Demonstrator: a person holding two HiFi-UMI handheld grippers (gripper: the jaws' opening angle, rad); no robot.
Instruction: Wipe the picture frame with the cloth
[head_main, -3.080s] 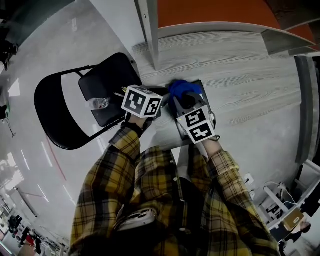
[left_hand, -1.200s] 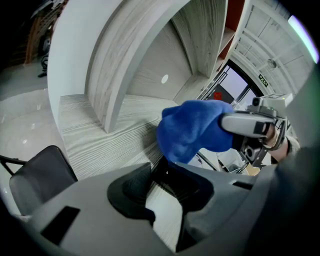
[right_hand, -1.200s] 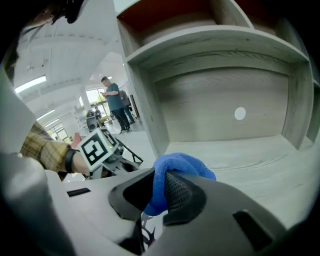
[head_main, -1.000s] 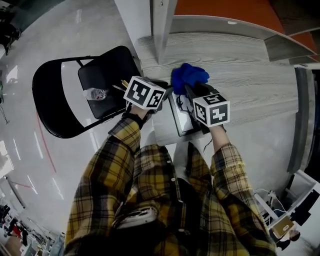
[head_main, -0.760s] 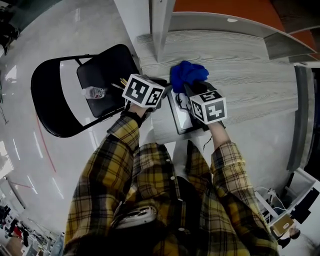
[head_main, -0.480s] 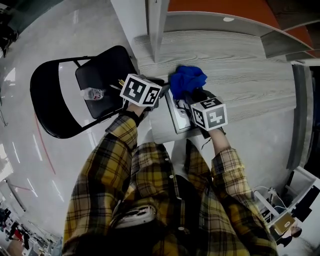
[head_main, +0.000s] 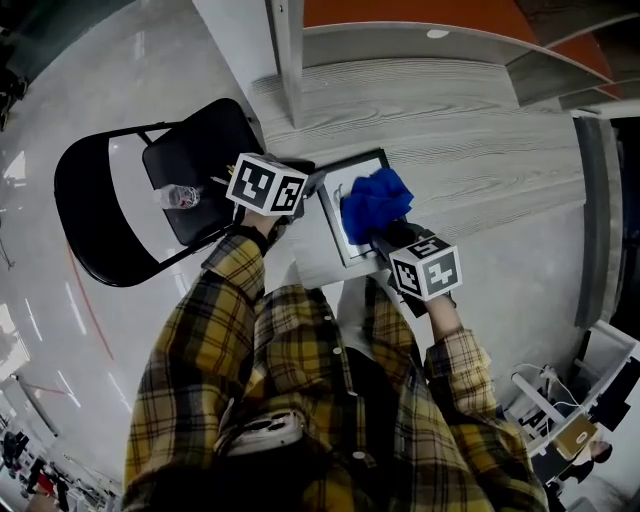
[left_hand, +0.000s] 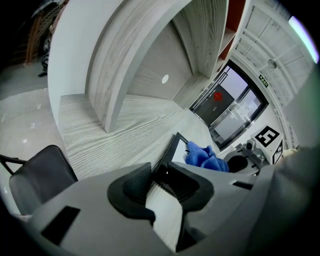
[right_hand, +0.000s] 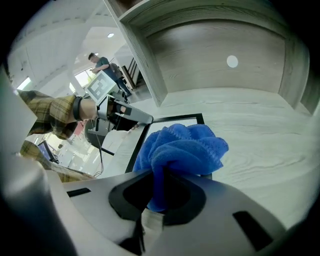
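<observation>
The black-edged picture frame (head_main: 334, 216) lies flat on the grey wood shelf (head_main: 470, 120), at its near edge. A bunched blue cloth (head_main: 375, 203) rests on the frame's glass, with my right gripper (head_main: 388, 236) shut on it. In the right gripper view the cloth (right_hand: 182, 147) bulges out past the jaws (right_hand: 160, 192) and covers the frame's near part (right_hand: 175, 119). My left gripper (head_main: 310, 183) is shut on the frame's left edge. The left gripper view shows that dark edge (left_hand: 174, 146) pinched between the jaws (left_hand: 161, 181), with the cloth (left_hand: 204, 156) beyond.
A black folding chair (head_main: 120, 200) stands left of the shelf, with a plastic bottle (head_main: 178, 196) on its seat. A white upright panel (head_main: 283, 60) rises from the shelf's back left. Cables and small devices (head_main: 560, 420) lie at the lower right. A person (right_hand: 102, 62) stands far off.
The right gripper has drawn the cloth from the frame's far end back toward me over the glass, so the far end now shows. The left gripper keeps hold of the frame's left edge.
</observation>
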